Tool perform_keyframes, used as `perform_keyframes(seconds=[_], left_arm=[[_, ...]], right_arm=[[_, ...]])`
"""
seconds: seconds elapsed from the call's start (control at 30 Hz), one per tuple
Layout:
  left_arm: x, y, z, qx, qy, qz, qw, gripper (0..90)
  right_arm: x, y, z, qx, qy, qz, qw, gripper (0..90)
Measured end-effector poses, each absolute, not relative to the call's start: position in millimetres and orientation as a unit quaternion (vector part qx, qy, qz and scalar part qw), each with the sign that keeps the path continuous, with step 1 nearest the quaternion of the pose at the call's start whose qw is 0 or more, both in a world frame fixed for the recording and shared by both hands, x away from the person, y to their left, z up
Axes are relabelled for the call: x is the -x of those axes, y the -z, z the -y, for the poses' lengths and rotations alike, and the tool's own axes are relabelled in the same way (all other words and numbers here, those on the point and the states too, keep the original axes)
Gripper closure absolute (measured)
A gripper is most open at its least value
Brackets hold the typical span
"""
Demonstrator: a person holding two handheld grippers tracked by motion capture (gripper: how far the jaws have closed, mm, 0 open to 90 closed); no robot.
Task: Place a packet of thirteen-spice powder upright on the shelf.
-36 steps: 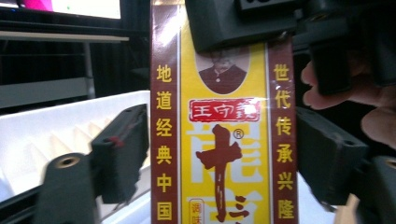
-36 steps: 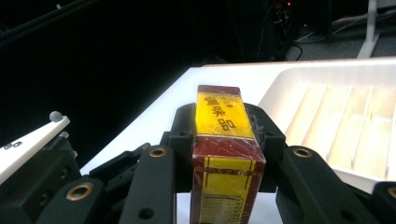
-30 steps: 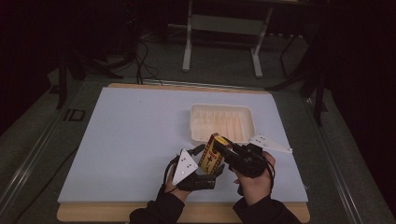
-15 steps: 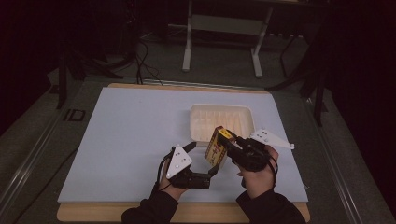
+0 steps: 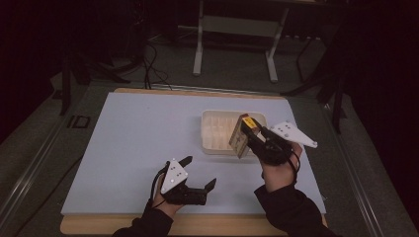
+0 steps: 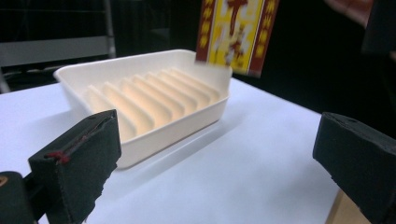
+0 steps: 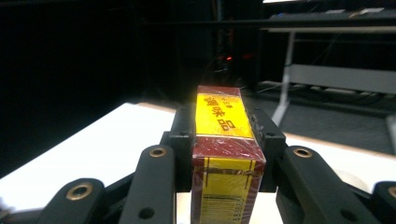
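- My right gripper point(image 5: 253, 136) has its fingers point(image 7: 180, 133) clamped on the two long sides of a red and yellow box point(image 5: 243, 134); in the right gripper view the box point(image 7: 226, 154) stands between the pads with its barcode end toward the camera.
- The box hangs in the air, tilted, over the near right part of the white tray point(image 5: 217, 129), clear of the tray's ribbed floor.
- My left gripper point(image 5: 200, 171) sits low over the table point(image 5: 128, 143), well apart from the box, near the front edge. Its fingers point(image 6: 77, 163) stand wide apart with nothing between them; they have just been opening.
- In the left gripper view the tray point(image 6: 140, 95) lies ahead between my left fingers, with the lower end of the box point(image 6: 236, 32) above its far corner.
- Edges: the tray sits right of the table's middle, toward the far side. A strip of bare table lies between the tray and the right edge; my right hand point(image 5: 279, 170) is over that strip.
- Open room: the whole left half of the table is bare, as is the stretch between my left gripper and the tray.
- The grey three-cornered plate point(image 5: 292, 133) on my right gripper juts out toward the table's right edge.
- Beyond the far edge: dark floor, cables point(image 5: 148, 66) at the left and a pale metal frame point(image 5: 237, 29) standing behind the table, all well apart from the tray.
- Nothing lies between the box and the tray.
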State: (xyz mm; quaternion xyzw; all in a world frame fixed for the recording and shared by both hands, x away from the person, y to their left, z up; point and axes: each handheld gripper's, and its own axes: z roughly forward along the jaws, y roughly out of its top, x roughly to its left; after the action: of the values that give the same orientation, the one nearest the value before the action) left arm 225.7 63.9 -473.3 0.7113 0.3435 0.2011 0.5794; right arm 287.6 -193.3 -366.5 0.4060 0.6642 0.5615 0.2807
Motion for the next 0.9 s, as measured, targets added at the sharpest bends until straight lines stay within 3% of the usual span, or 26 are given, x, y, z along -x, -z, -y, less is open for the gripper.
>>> perform_keyframes(seconds=[0.37, 0.9], left_arm=[[-224, 489, -83, -0.708, -0.218, -0.366, 0.563, 1.9], [-224, 494, -82, -0.7, -0.226, -0.369, 0.568, 1.9]], right_arm=[[-316, 355, 197, -0.425, -0.553, -0.631, 0.339, 67.6], [-355, 374, 188, -0.458, -0.522, -0.6, 0.398, 67.7]])
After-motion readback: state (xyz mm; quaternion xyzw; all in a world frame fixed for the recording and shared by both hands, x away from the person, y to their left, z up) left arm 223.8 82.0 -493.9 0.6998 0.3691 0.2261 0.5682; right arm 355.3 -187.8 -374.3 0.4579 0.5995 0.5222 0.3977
